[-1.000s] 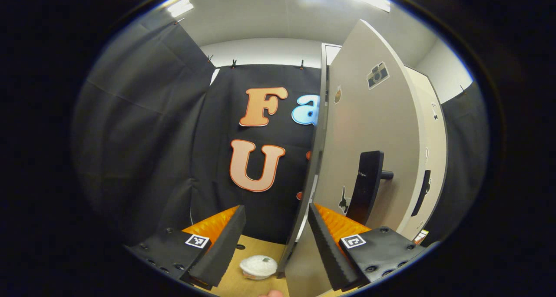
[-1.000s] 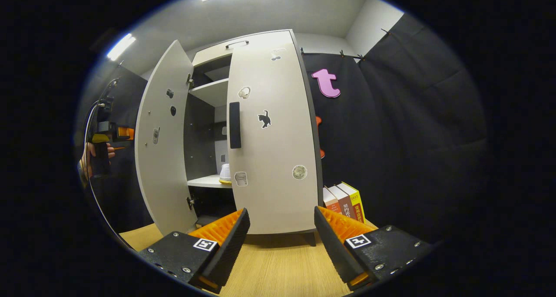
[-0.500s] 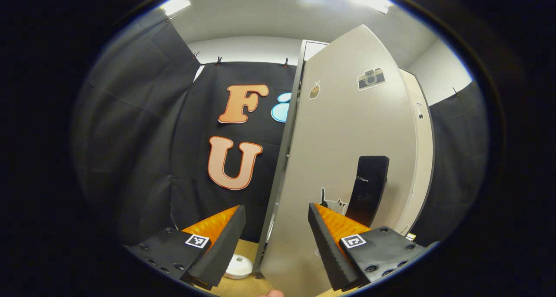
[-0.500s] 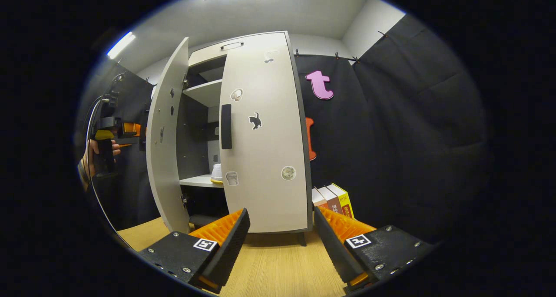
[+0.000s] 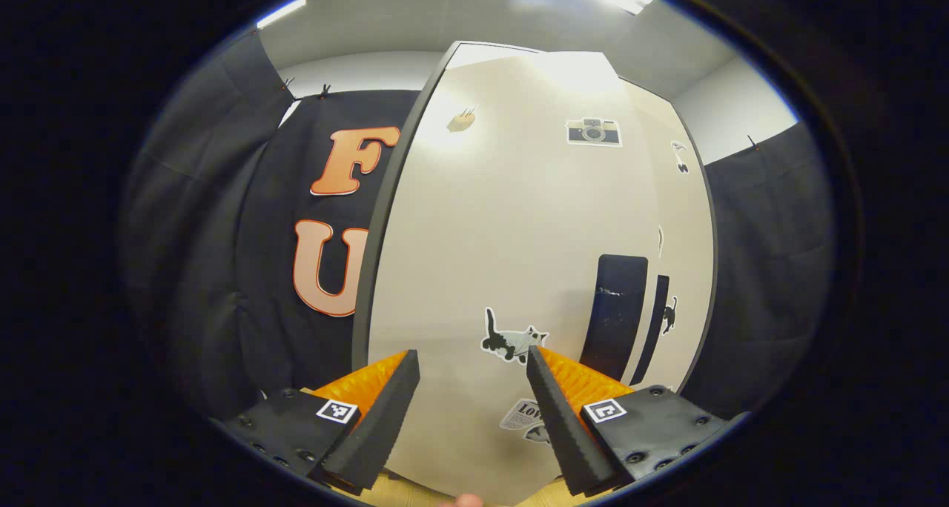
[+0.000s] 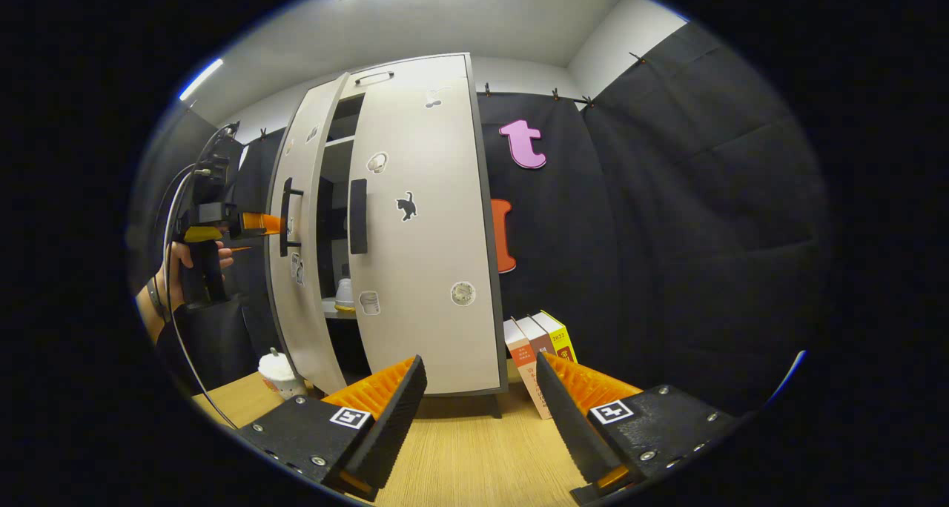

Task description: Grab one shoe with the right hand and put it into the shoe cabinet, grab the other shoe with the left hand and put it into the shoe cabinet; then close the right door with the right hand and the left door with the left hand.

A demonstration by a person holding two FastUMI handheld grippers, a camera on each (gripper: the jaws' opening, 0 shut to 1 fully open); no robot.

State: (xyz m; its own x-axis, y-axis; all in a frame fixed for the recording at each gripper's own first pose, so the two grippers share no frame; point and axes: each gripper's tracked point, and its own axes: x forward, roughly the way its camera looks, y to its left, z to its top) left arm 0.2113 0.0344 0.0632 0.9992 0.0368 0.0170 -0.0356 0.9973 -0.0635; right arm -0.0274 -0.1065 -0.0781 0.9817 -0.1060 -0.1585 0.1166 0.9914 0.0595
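The cabinet's cream left door (image 5: 511,255) stands right in front of my left gripper (image 5: 471,418), which is open with nothing between its fingers. Its black handle (image 5: 619,314) is to the right, and the right door (image 5: 682,270) lies beyond it. In the right gripper view, a hand holds the left gripper (image 6: 252,233) against the left door (image 6: 304,285) near its handle (image 6: 285,218). That door is almost shut, with a narrow gap left. The right door (image 6: 422,233) looks shut. A pale shoe (image 6: 343,296) shows on a shelf through the gap. My right gripper (image 6: 478,418) is open over the wooden table (image 6: 467,462).
Three books (image 6: 537,344) stand against the black cloth to the right of the cabinet. A white lidded cup (image 6: 280,370) sits on the table in front of the left door's lower corner. The person's hand and a cable (image 6: 174,270) are at the far left.
The left door has swung most of the way shut, with the left gripper following it. The gap into the cabinet has narrowed. The right gripper has shifted slightly to the right.
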